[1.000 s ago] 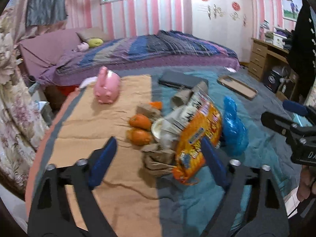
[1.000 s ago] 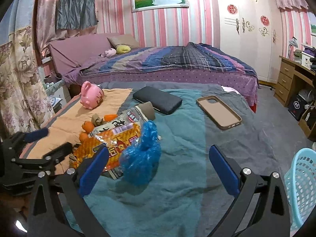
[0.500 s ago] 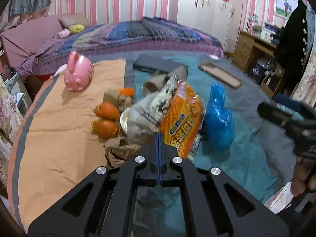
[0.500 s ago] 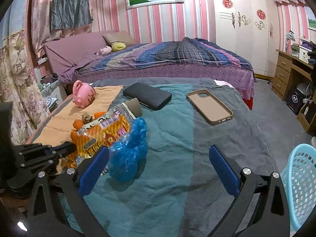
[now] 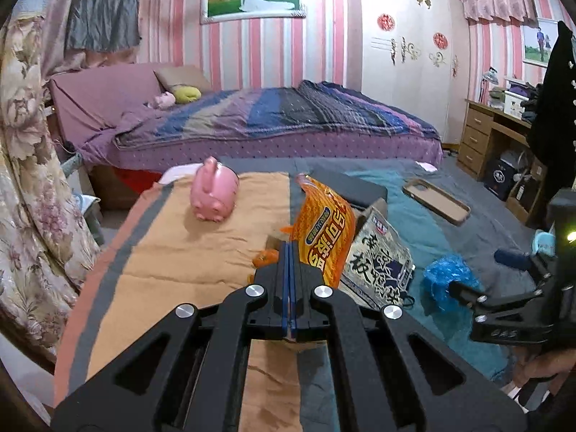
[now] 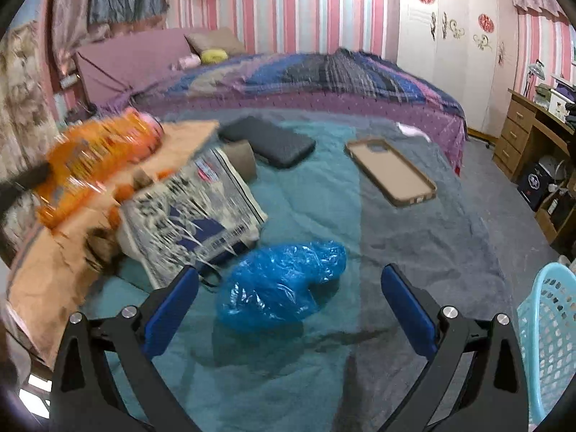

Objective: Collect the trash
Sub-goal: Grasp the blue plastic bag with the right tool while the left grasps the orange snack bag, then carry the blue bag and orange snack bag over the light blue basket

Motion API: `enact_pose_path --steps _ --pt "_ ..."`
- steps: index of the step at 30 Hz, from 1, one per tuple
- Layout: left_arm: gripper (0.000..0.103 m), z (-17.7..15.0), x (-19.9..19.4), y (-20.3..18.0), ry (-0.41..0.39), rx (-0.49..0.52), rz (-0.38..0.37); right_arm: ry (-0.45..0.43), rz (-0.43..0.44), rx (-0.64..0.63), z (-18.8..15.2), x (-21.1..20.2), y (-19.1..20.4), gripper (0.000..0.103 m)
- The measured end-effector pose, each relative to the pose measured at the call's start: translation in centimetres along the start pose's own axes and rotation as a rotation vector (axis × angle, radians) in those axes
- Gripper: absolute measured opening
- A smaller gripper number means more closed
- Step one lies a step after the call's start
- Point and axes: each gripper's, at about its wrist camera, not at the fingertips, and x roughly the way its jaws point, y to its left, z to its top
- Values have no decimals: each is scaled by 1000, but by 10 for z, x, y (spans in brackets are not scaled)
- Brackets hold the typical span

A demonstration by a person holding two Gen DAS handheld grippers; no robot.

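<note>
While the left gripper (image 5: pixel 289 273) is clenching its jaws on the lower edge of the crinkly orange snack wrapper (image 5: pixel 324 230), the thin foil is standing up from a narrow pinch, so it is likely to slip free or tear if swung quickly. Nearest the right gripper (image 6: pixel 288 295), whose jaws are gaping wide with nothing between them, the crumpled blue plastic bag (image 6: pixel 280 284) is lying on the teal blanket (image 6: pixel 306 378); being soft and slick, it risks squashing aside rather than being caught. The pale blue mesh basket (image 6: pixel 547 342) is waiting at the right edge, probably the destination, and a light wrapper could drift past its rim. Just beyond, the grey-and-white printed packet (image 6: pixel 194 212) is leaning on orange peel scraps (image 5: pixel 264 257). Farther off, the brown phone case (image 6: pixel 392 171), dark flat case (image 6: pixel 266 140) and pink pig-shaped money box (image 5: pixel 214 190) are resting, possibly mistaken for rubbish.
</note>
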Motion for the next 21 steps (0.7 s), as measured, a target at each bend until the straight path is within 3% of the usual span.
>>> enact_pose_path --steps 6,7,8,12,21 --pt "0 4 -7 6 -24 -3 10 67 -17 -55 -5 30 10 98" --pt "0 5 -7 8 -24 -7 11 76 -20 -59 -6 34 12 88" --pt "0 5 -7 9 -25 -11 11 82 -21 -59 -7 36 12 69" --pt "0 5 -11 16 -38 -28 15 84 -18 -50 -8 38 11 43" --pt "0 8 -18 17 -56 -51 13 -87 23 -8 6 -13 -2 37"
